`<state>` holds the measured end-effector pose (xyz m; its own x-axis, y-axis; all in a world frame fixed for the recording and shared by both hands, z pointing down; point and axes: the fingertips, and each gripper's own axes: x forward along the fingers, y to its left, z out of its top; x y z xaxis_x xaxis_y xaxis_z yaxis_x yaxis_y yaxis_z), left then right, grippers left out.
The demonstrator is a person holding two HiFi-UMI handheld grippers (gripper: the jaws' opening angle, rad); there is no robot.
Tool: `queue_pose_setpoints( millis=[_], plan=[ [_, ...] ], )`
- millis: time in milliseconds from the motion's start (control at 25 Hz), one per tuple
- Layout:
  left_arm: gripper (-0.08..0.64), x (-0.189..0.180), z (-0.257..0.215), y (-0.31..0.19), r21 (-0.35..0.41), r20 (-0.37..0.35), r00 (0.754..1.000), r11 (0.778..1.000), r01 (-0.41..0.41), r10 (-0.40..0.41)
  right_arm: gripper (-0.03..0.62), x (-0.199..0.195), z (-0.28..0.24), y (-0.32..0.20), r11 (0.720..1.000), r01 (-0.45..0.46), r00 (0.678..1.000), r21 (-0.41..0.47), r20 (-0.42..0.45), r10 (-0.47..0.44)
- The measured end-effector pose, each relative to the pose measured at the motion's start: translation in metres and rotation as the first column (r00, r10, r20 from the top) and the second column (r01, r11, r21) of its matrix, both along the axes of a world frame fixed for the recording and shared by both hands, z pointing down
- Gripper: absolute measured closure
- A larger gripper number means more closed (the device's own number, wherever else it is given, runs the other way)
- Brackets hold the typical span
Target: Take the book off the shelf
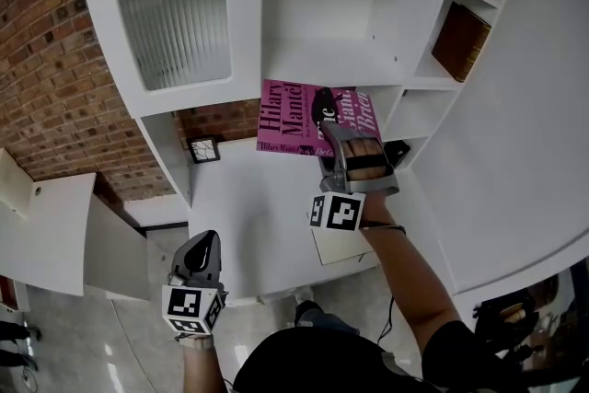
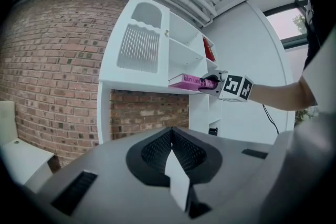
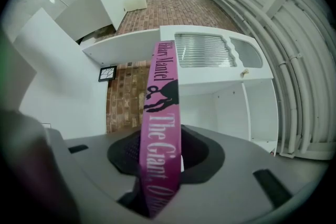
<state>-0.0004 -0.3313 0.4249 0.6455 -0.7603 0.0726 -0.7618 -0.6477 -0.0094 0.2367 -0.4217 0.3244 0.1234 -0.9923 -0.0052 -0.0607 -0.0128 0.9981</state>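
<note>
Grasp stage, it seems: right gripper (image 1: 339, 135) fingers clamped on pink book (image 1: 290, 120); left gripper (image 1: 204, 242) fingers closed, empty. Next probably needs a level pull off the shelf (image 1: 322, 60).

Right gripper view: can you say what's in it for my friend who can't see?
The right hand-held gripper clamps the spine of a pink book, which runs up the middle of the picture. Behind it are a white shelf and a brick wall.

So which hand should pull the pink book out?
Right. The right gripper is already shut on the book at the shelf. The left gripper hangs low, away from the shelf, with its jaws together and empty.
</note>
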Motion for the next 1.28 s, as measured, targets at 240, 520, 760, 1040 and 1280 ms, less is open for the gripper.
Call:
queue_pose_setpoints(
  millis=[240,520,760,1040,1280],
  plan=[
    [0.552,-0.012,0.000,0.018,0.001,0.011,1.000,1.000,0.003,-0.003,0.446,-0.016,0.020,0.019,0.999,0.008,1.000,-0.046,0.027,-0.007],
    [0.551,-0.031,0.006,0.040,-0.008,0.029,0.999,1.000,0.026,-0.025,0.446,-0.045,0.048,0.044,0.994,0.069,0.992,-0.089,0.115,-0.059],
    [0.551,-0.050,0.009,0.055,-0.007,0.038,0.998,0.999,0.053,-0.053,0.446,-0.072,0.067,0.062,0.984,0.151,0.952,-0.099,0.281,-0.118],
    [0.551,-0.076,0.016,0.072,-0.017,0.034,0.995,0.996,0.093,-0.092,0.446,-0.115,0.087,0.083,0.958,0.268,0.857,-0.097,0.479,-0.191],
    [0.551,-0.105,0.015,0.081,-0.013,0.032,0.990,0.991,0.134,-0.134,0.448,-0.156,0.096,0.099,0.922,0.374,0.687,-0.104,0.698,-0.200]
  ],
)
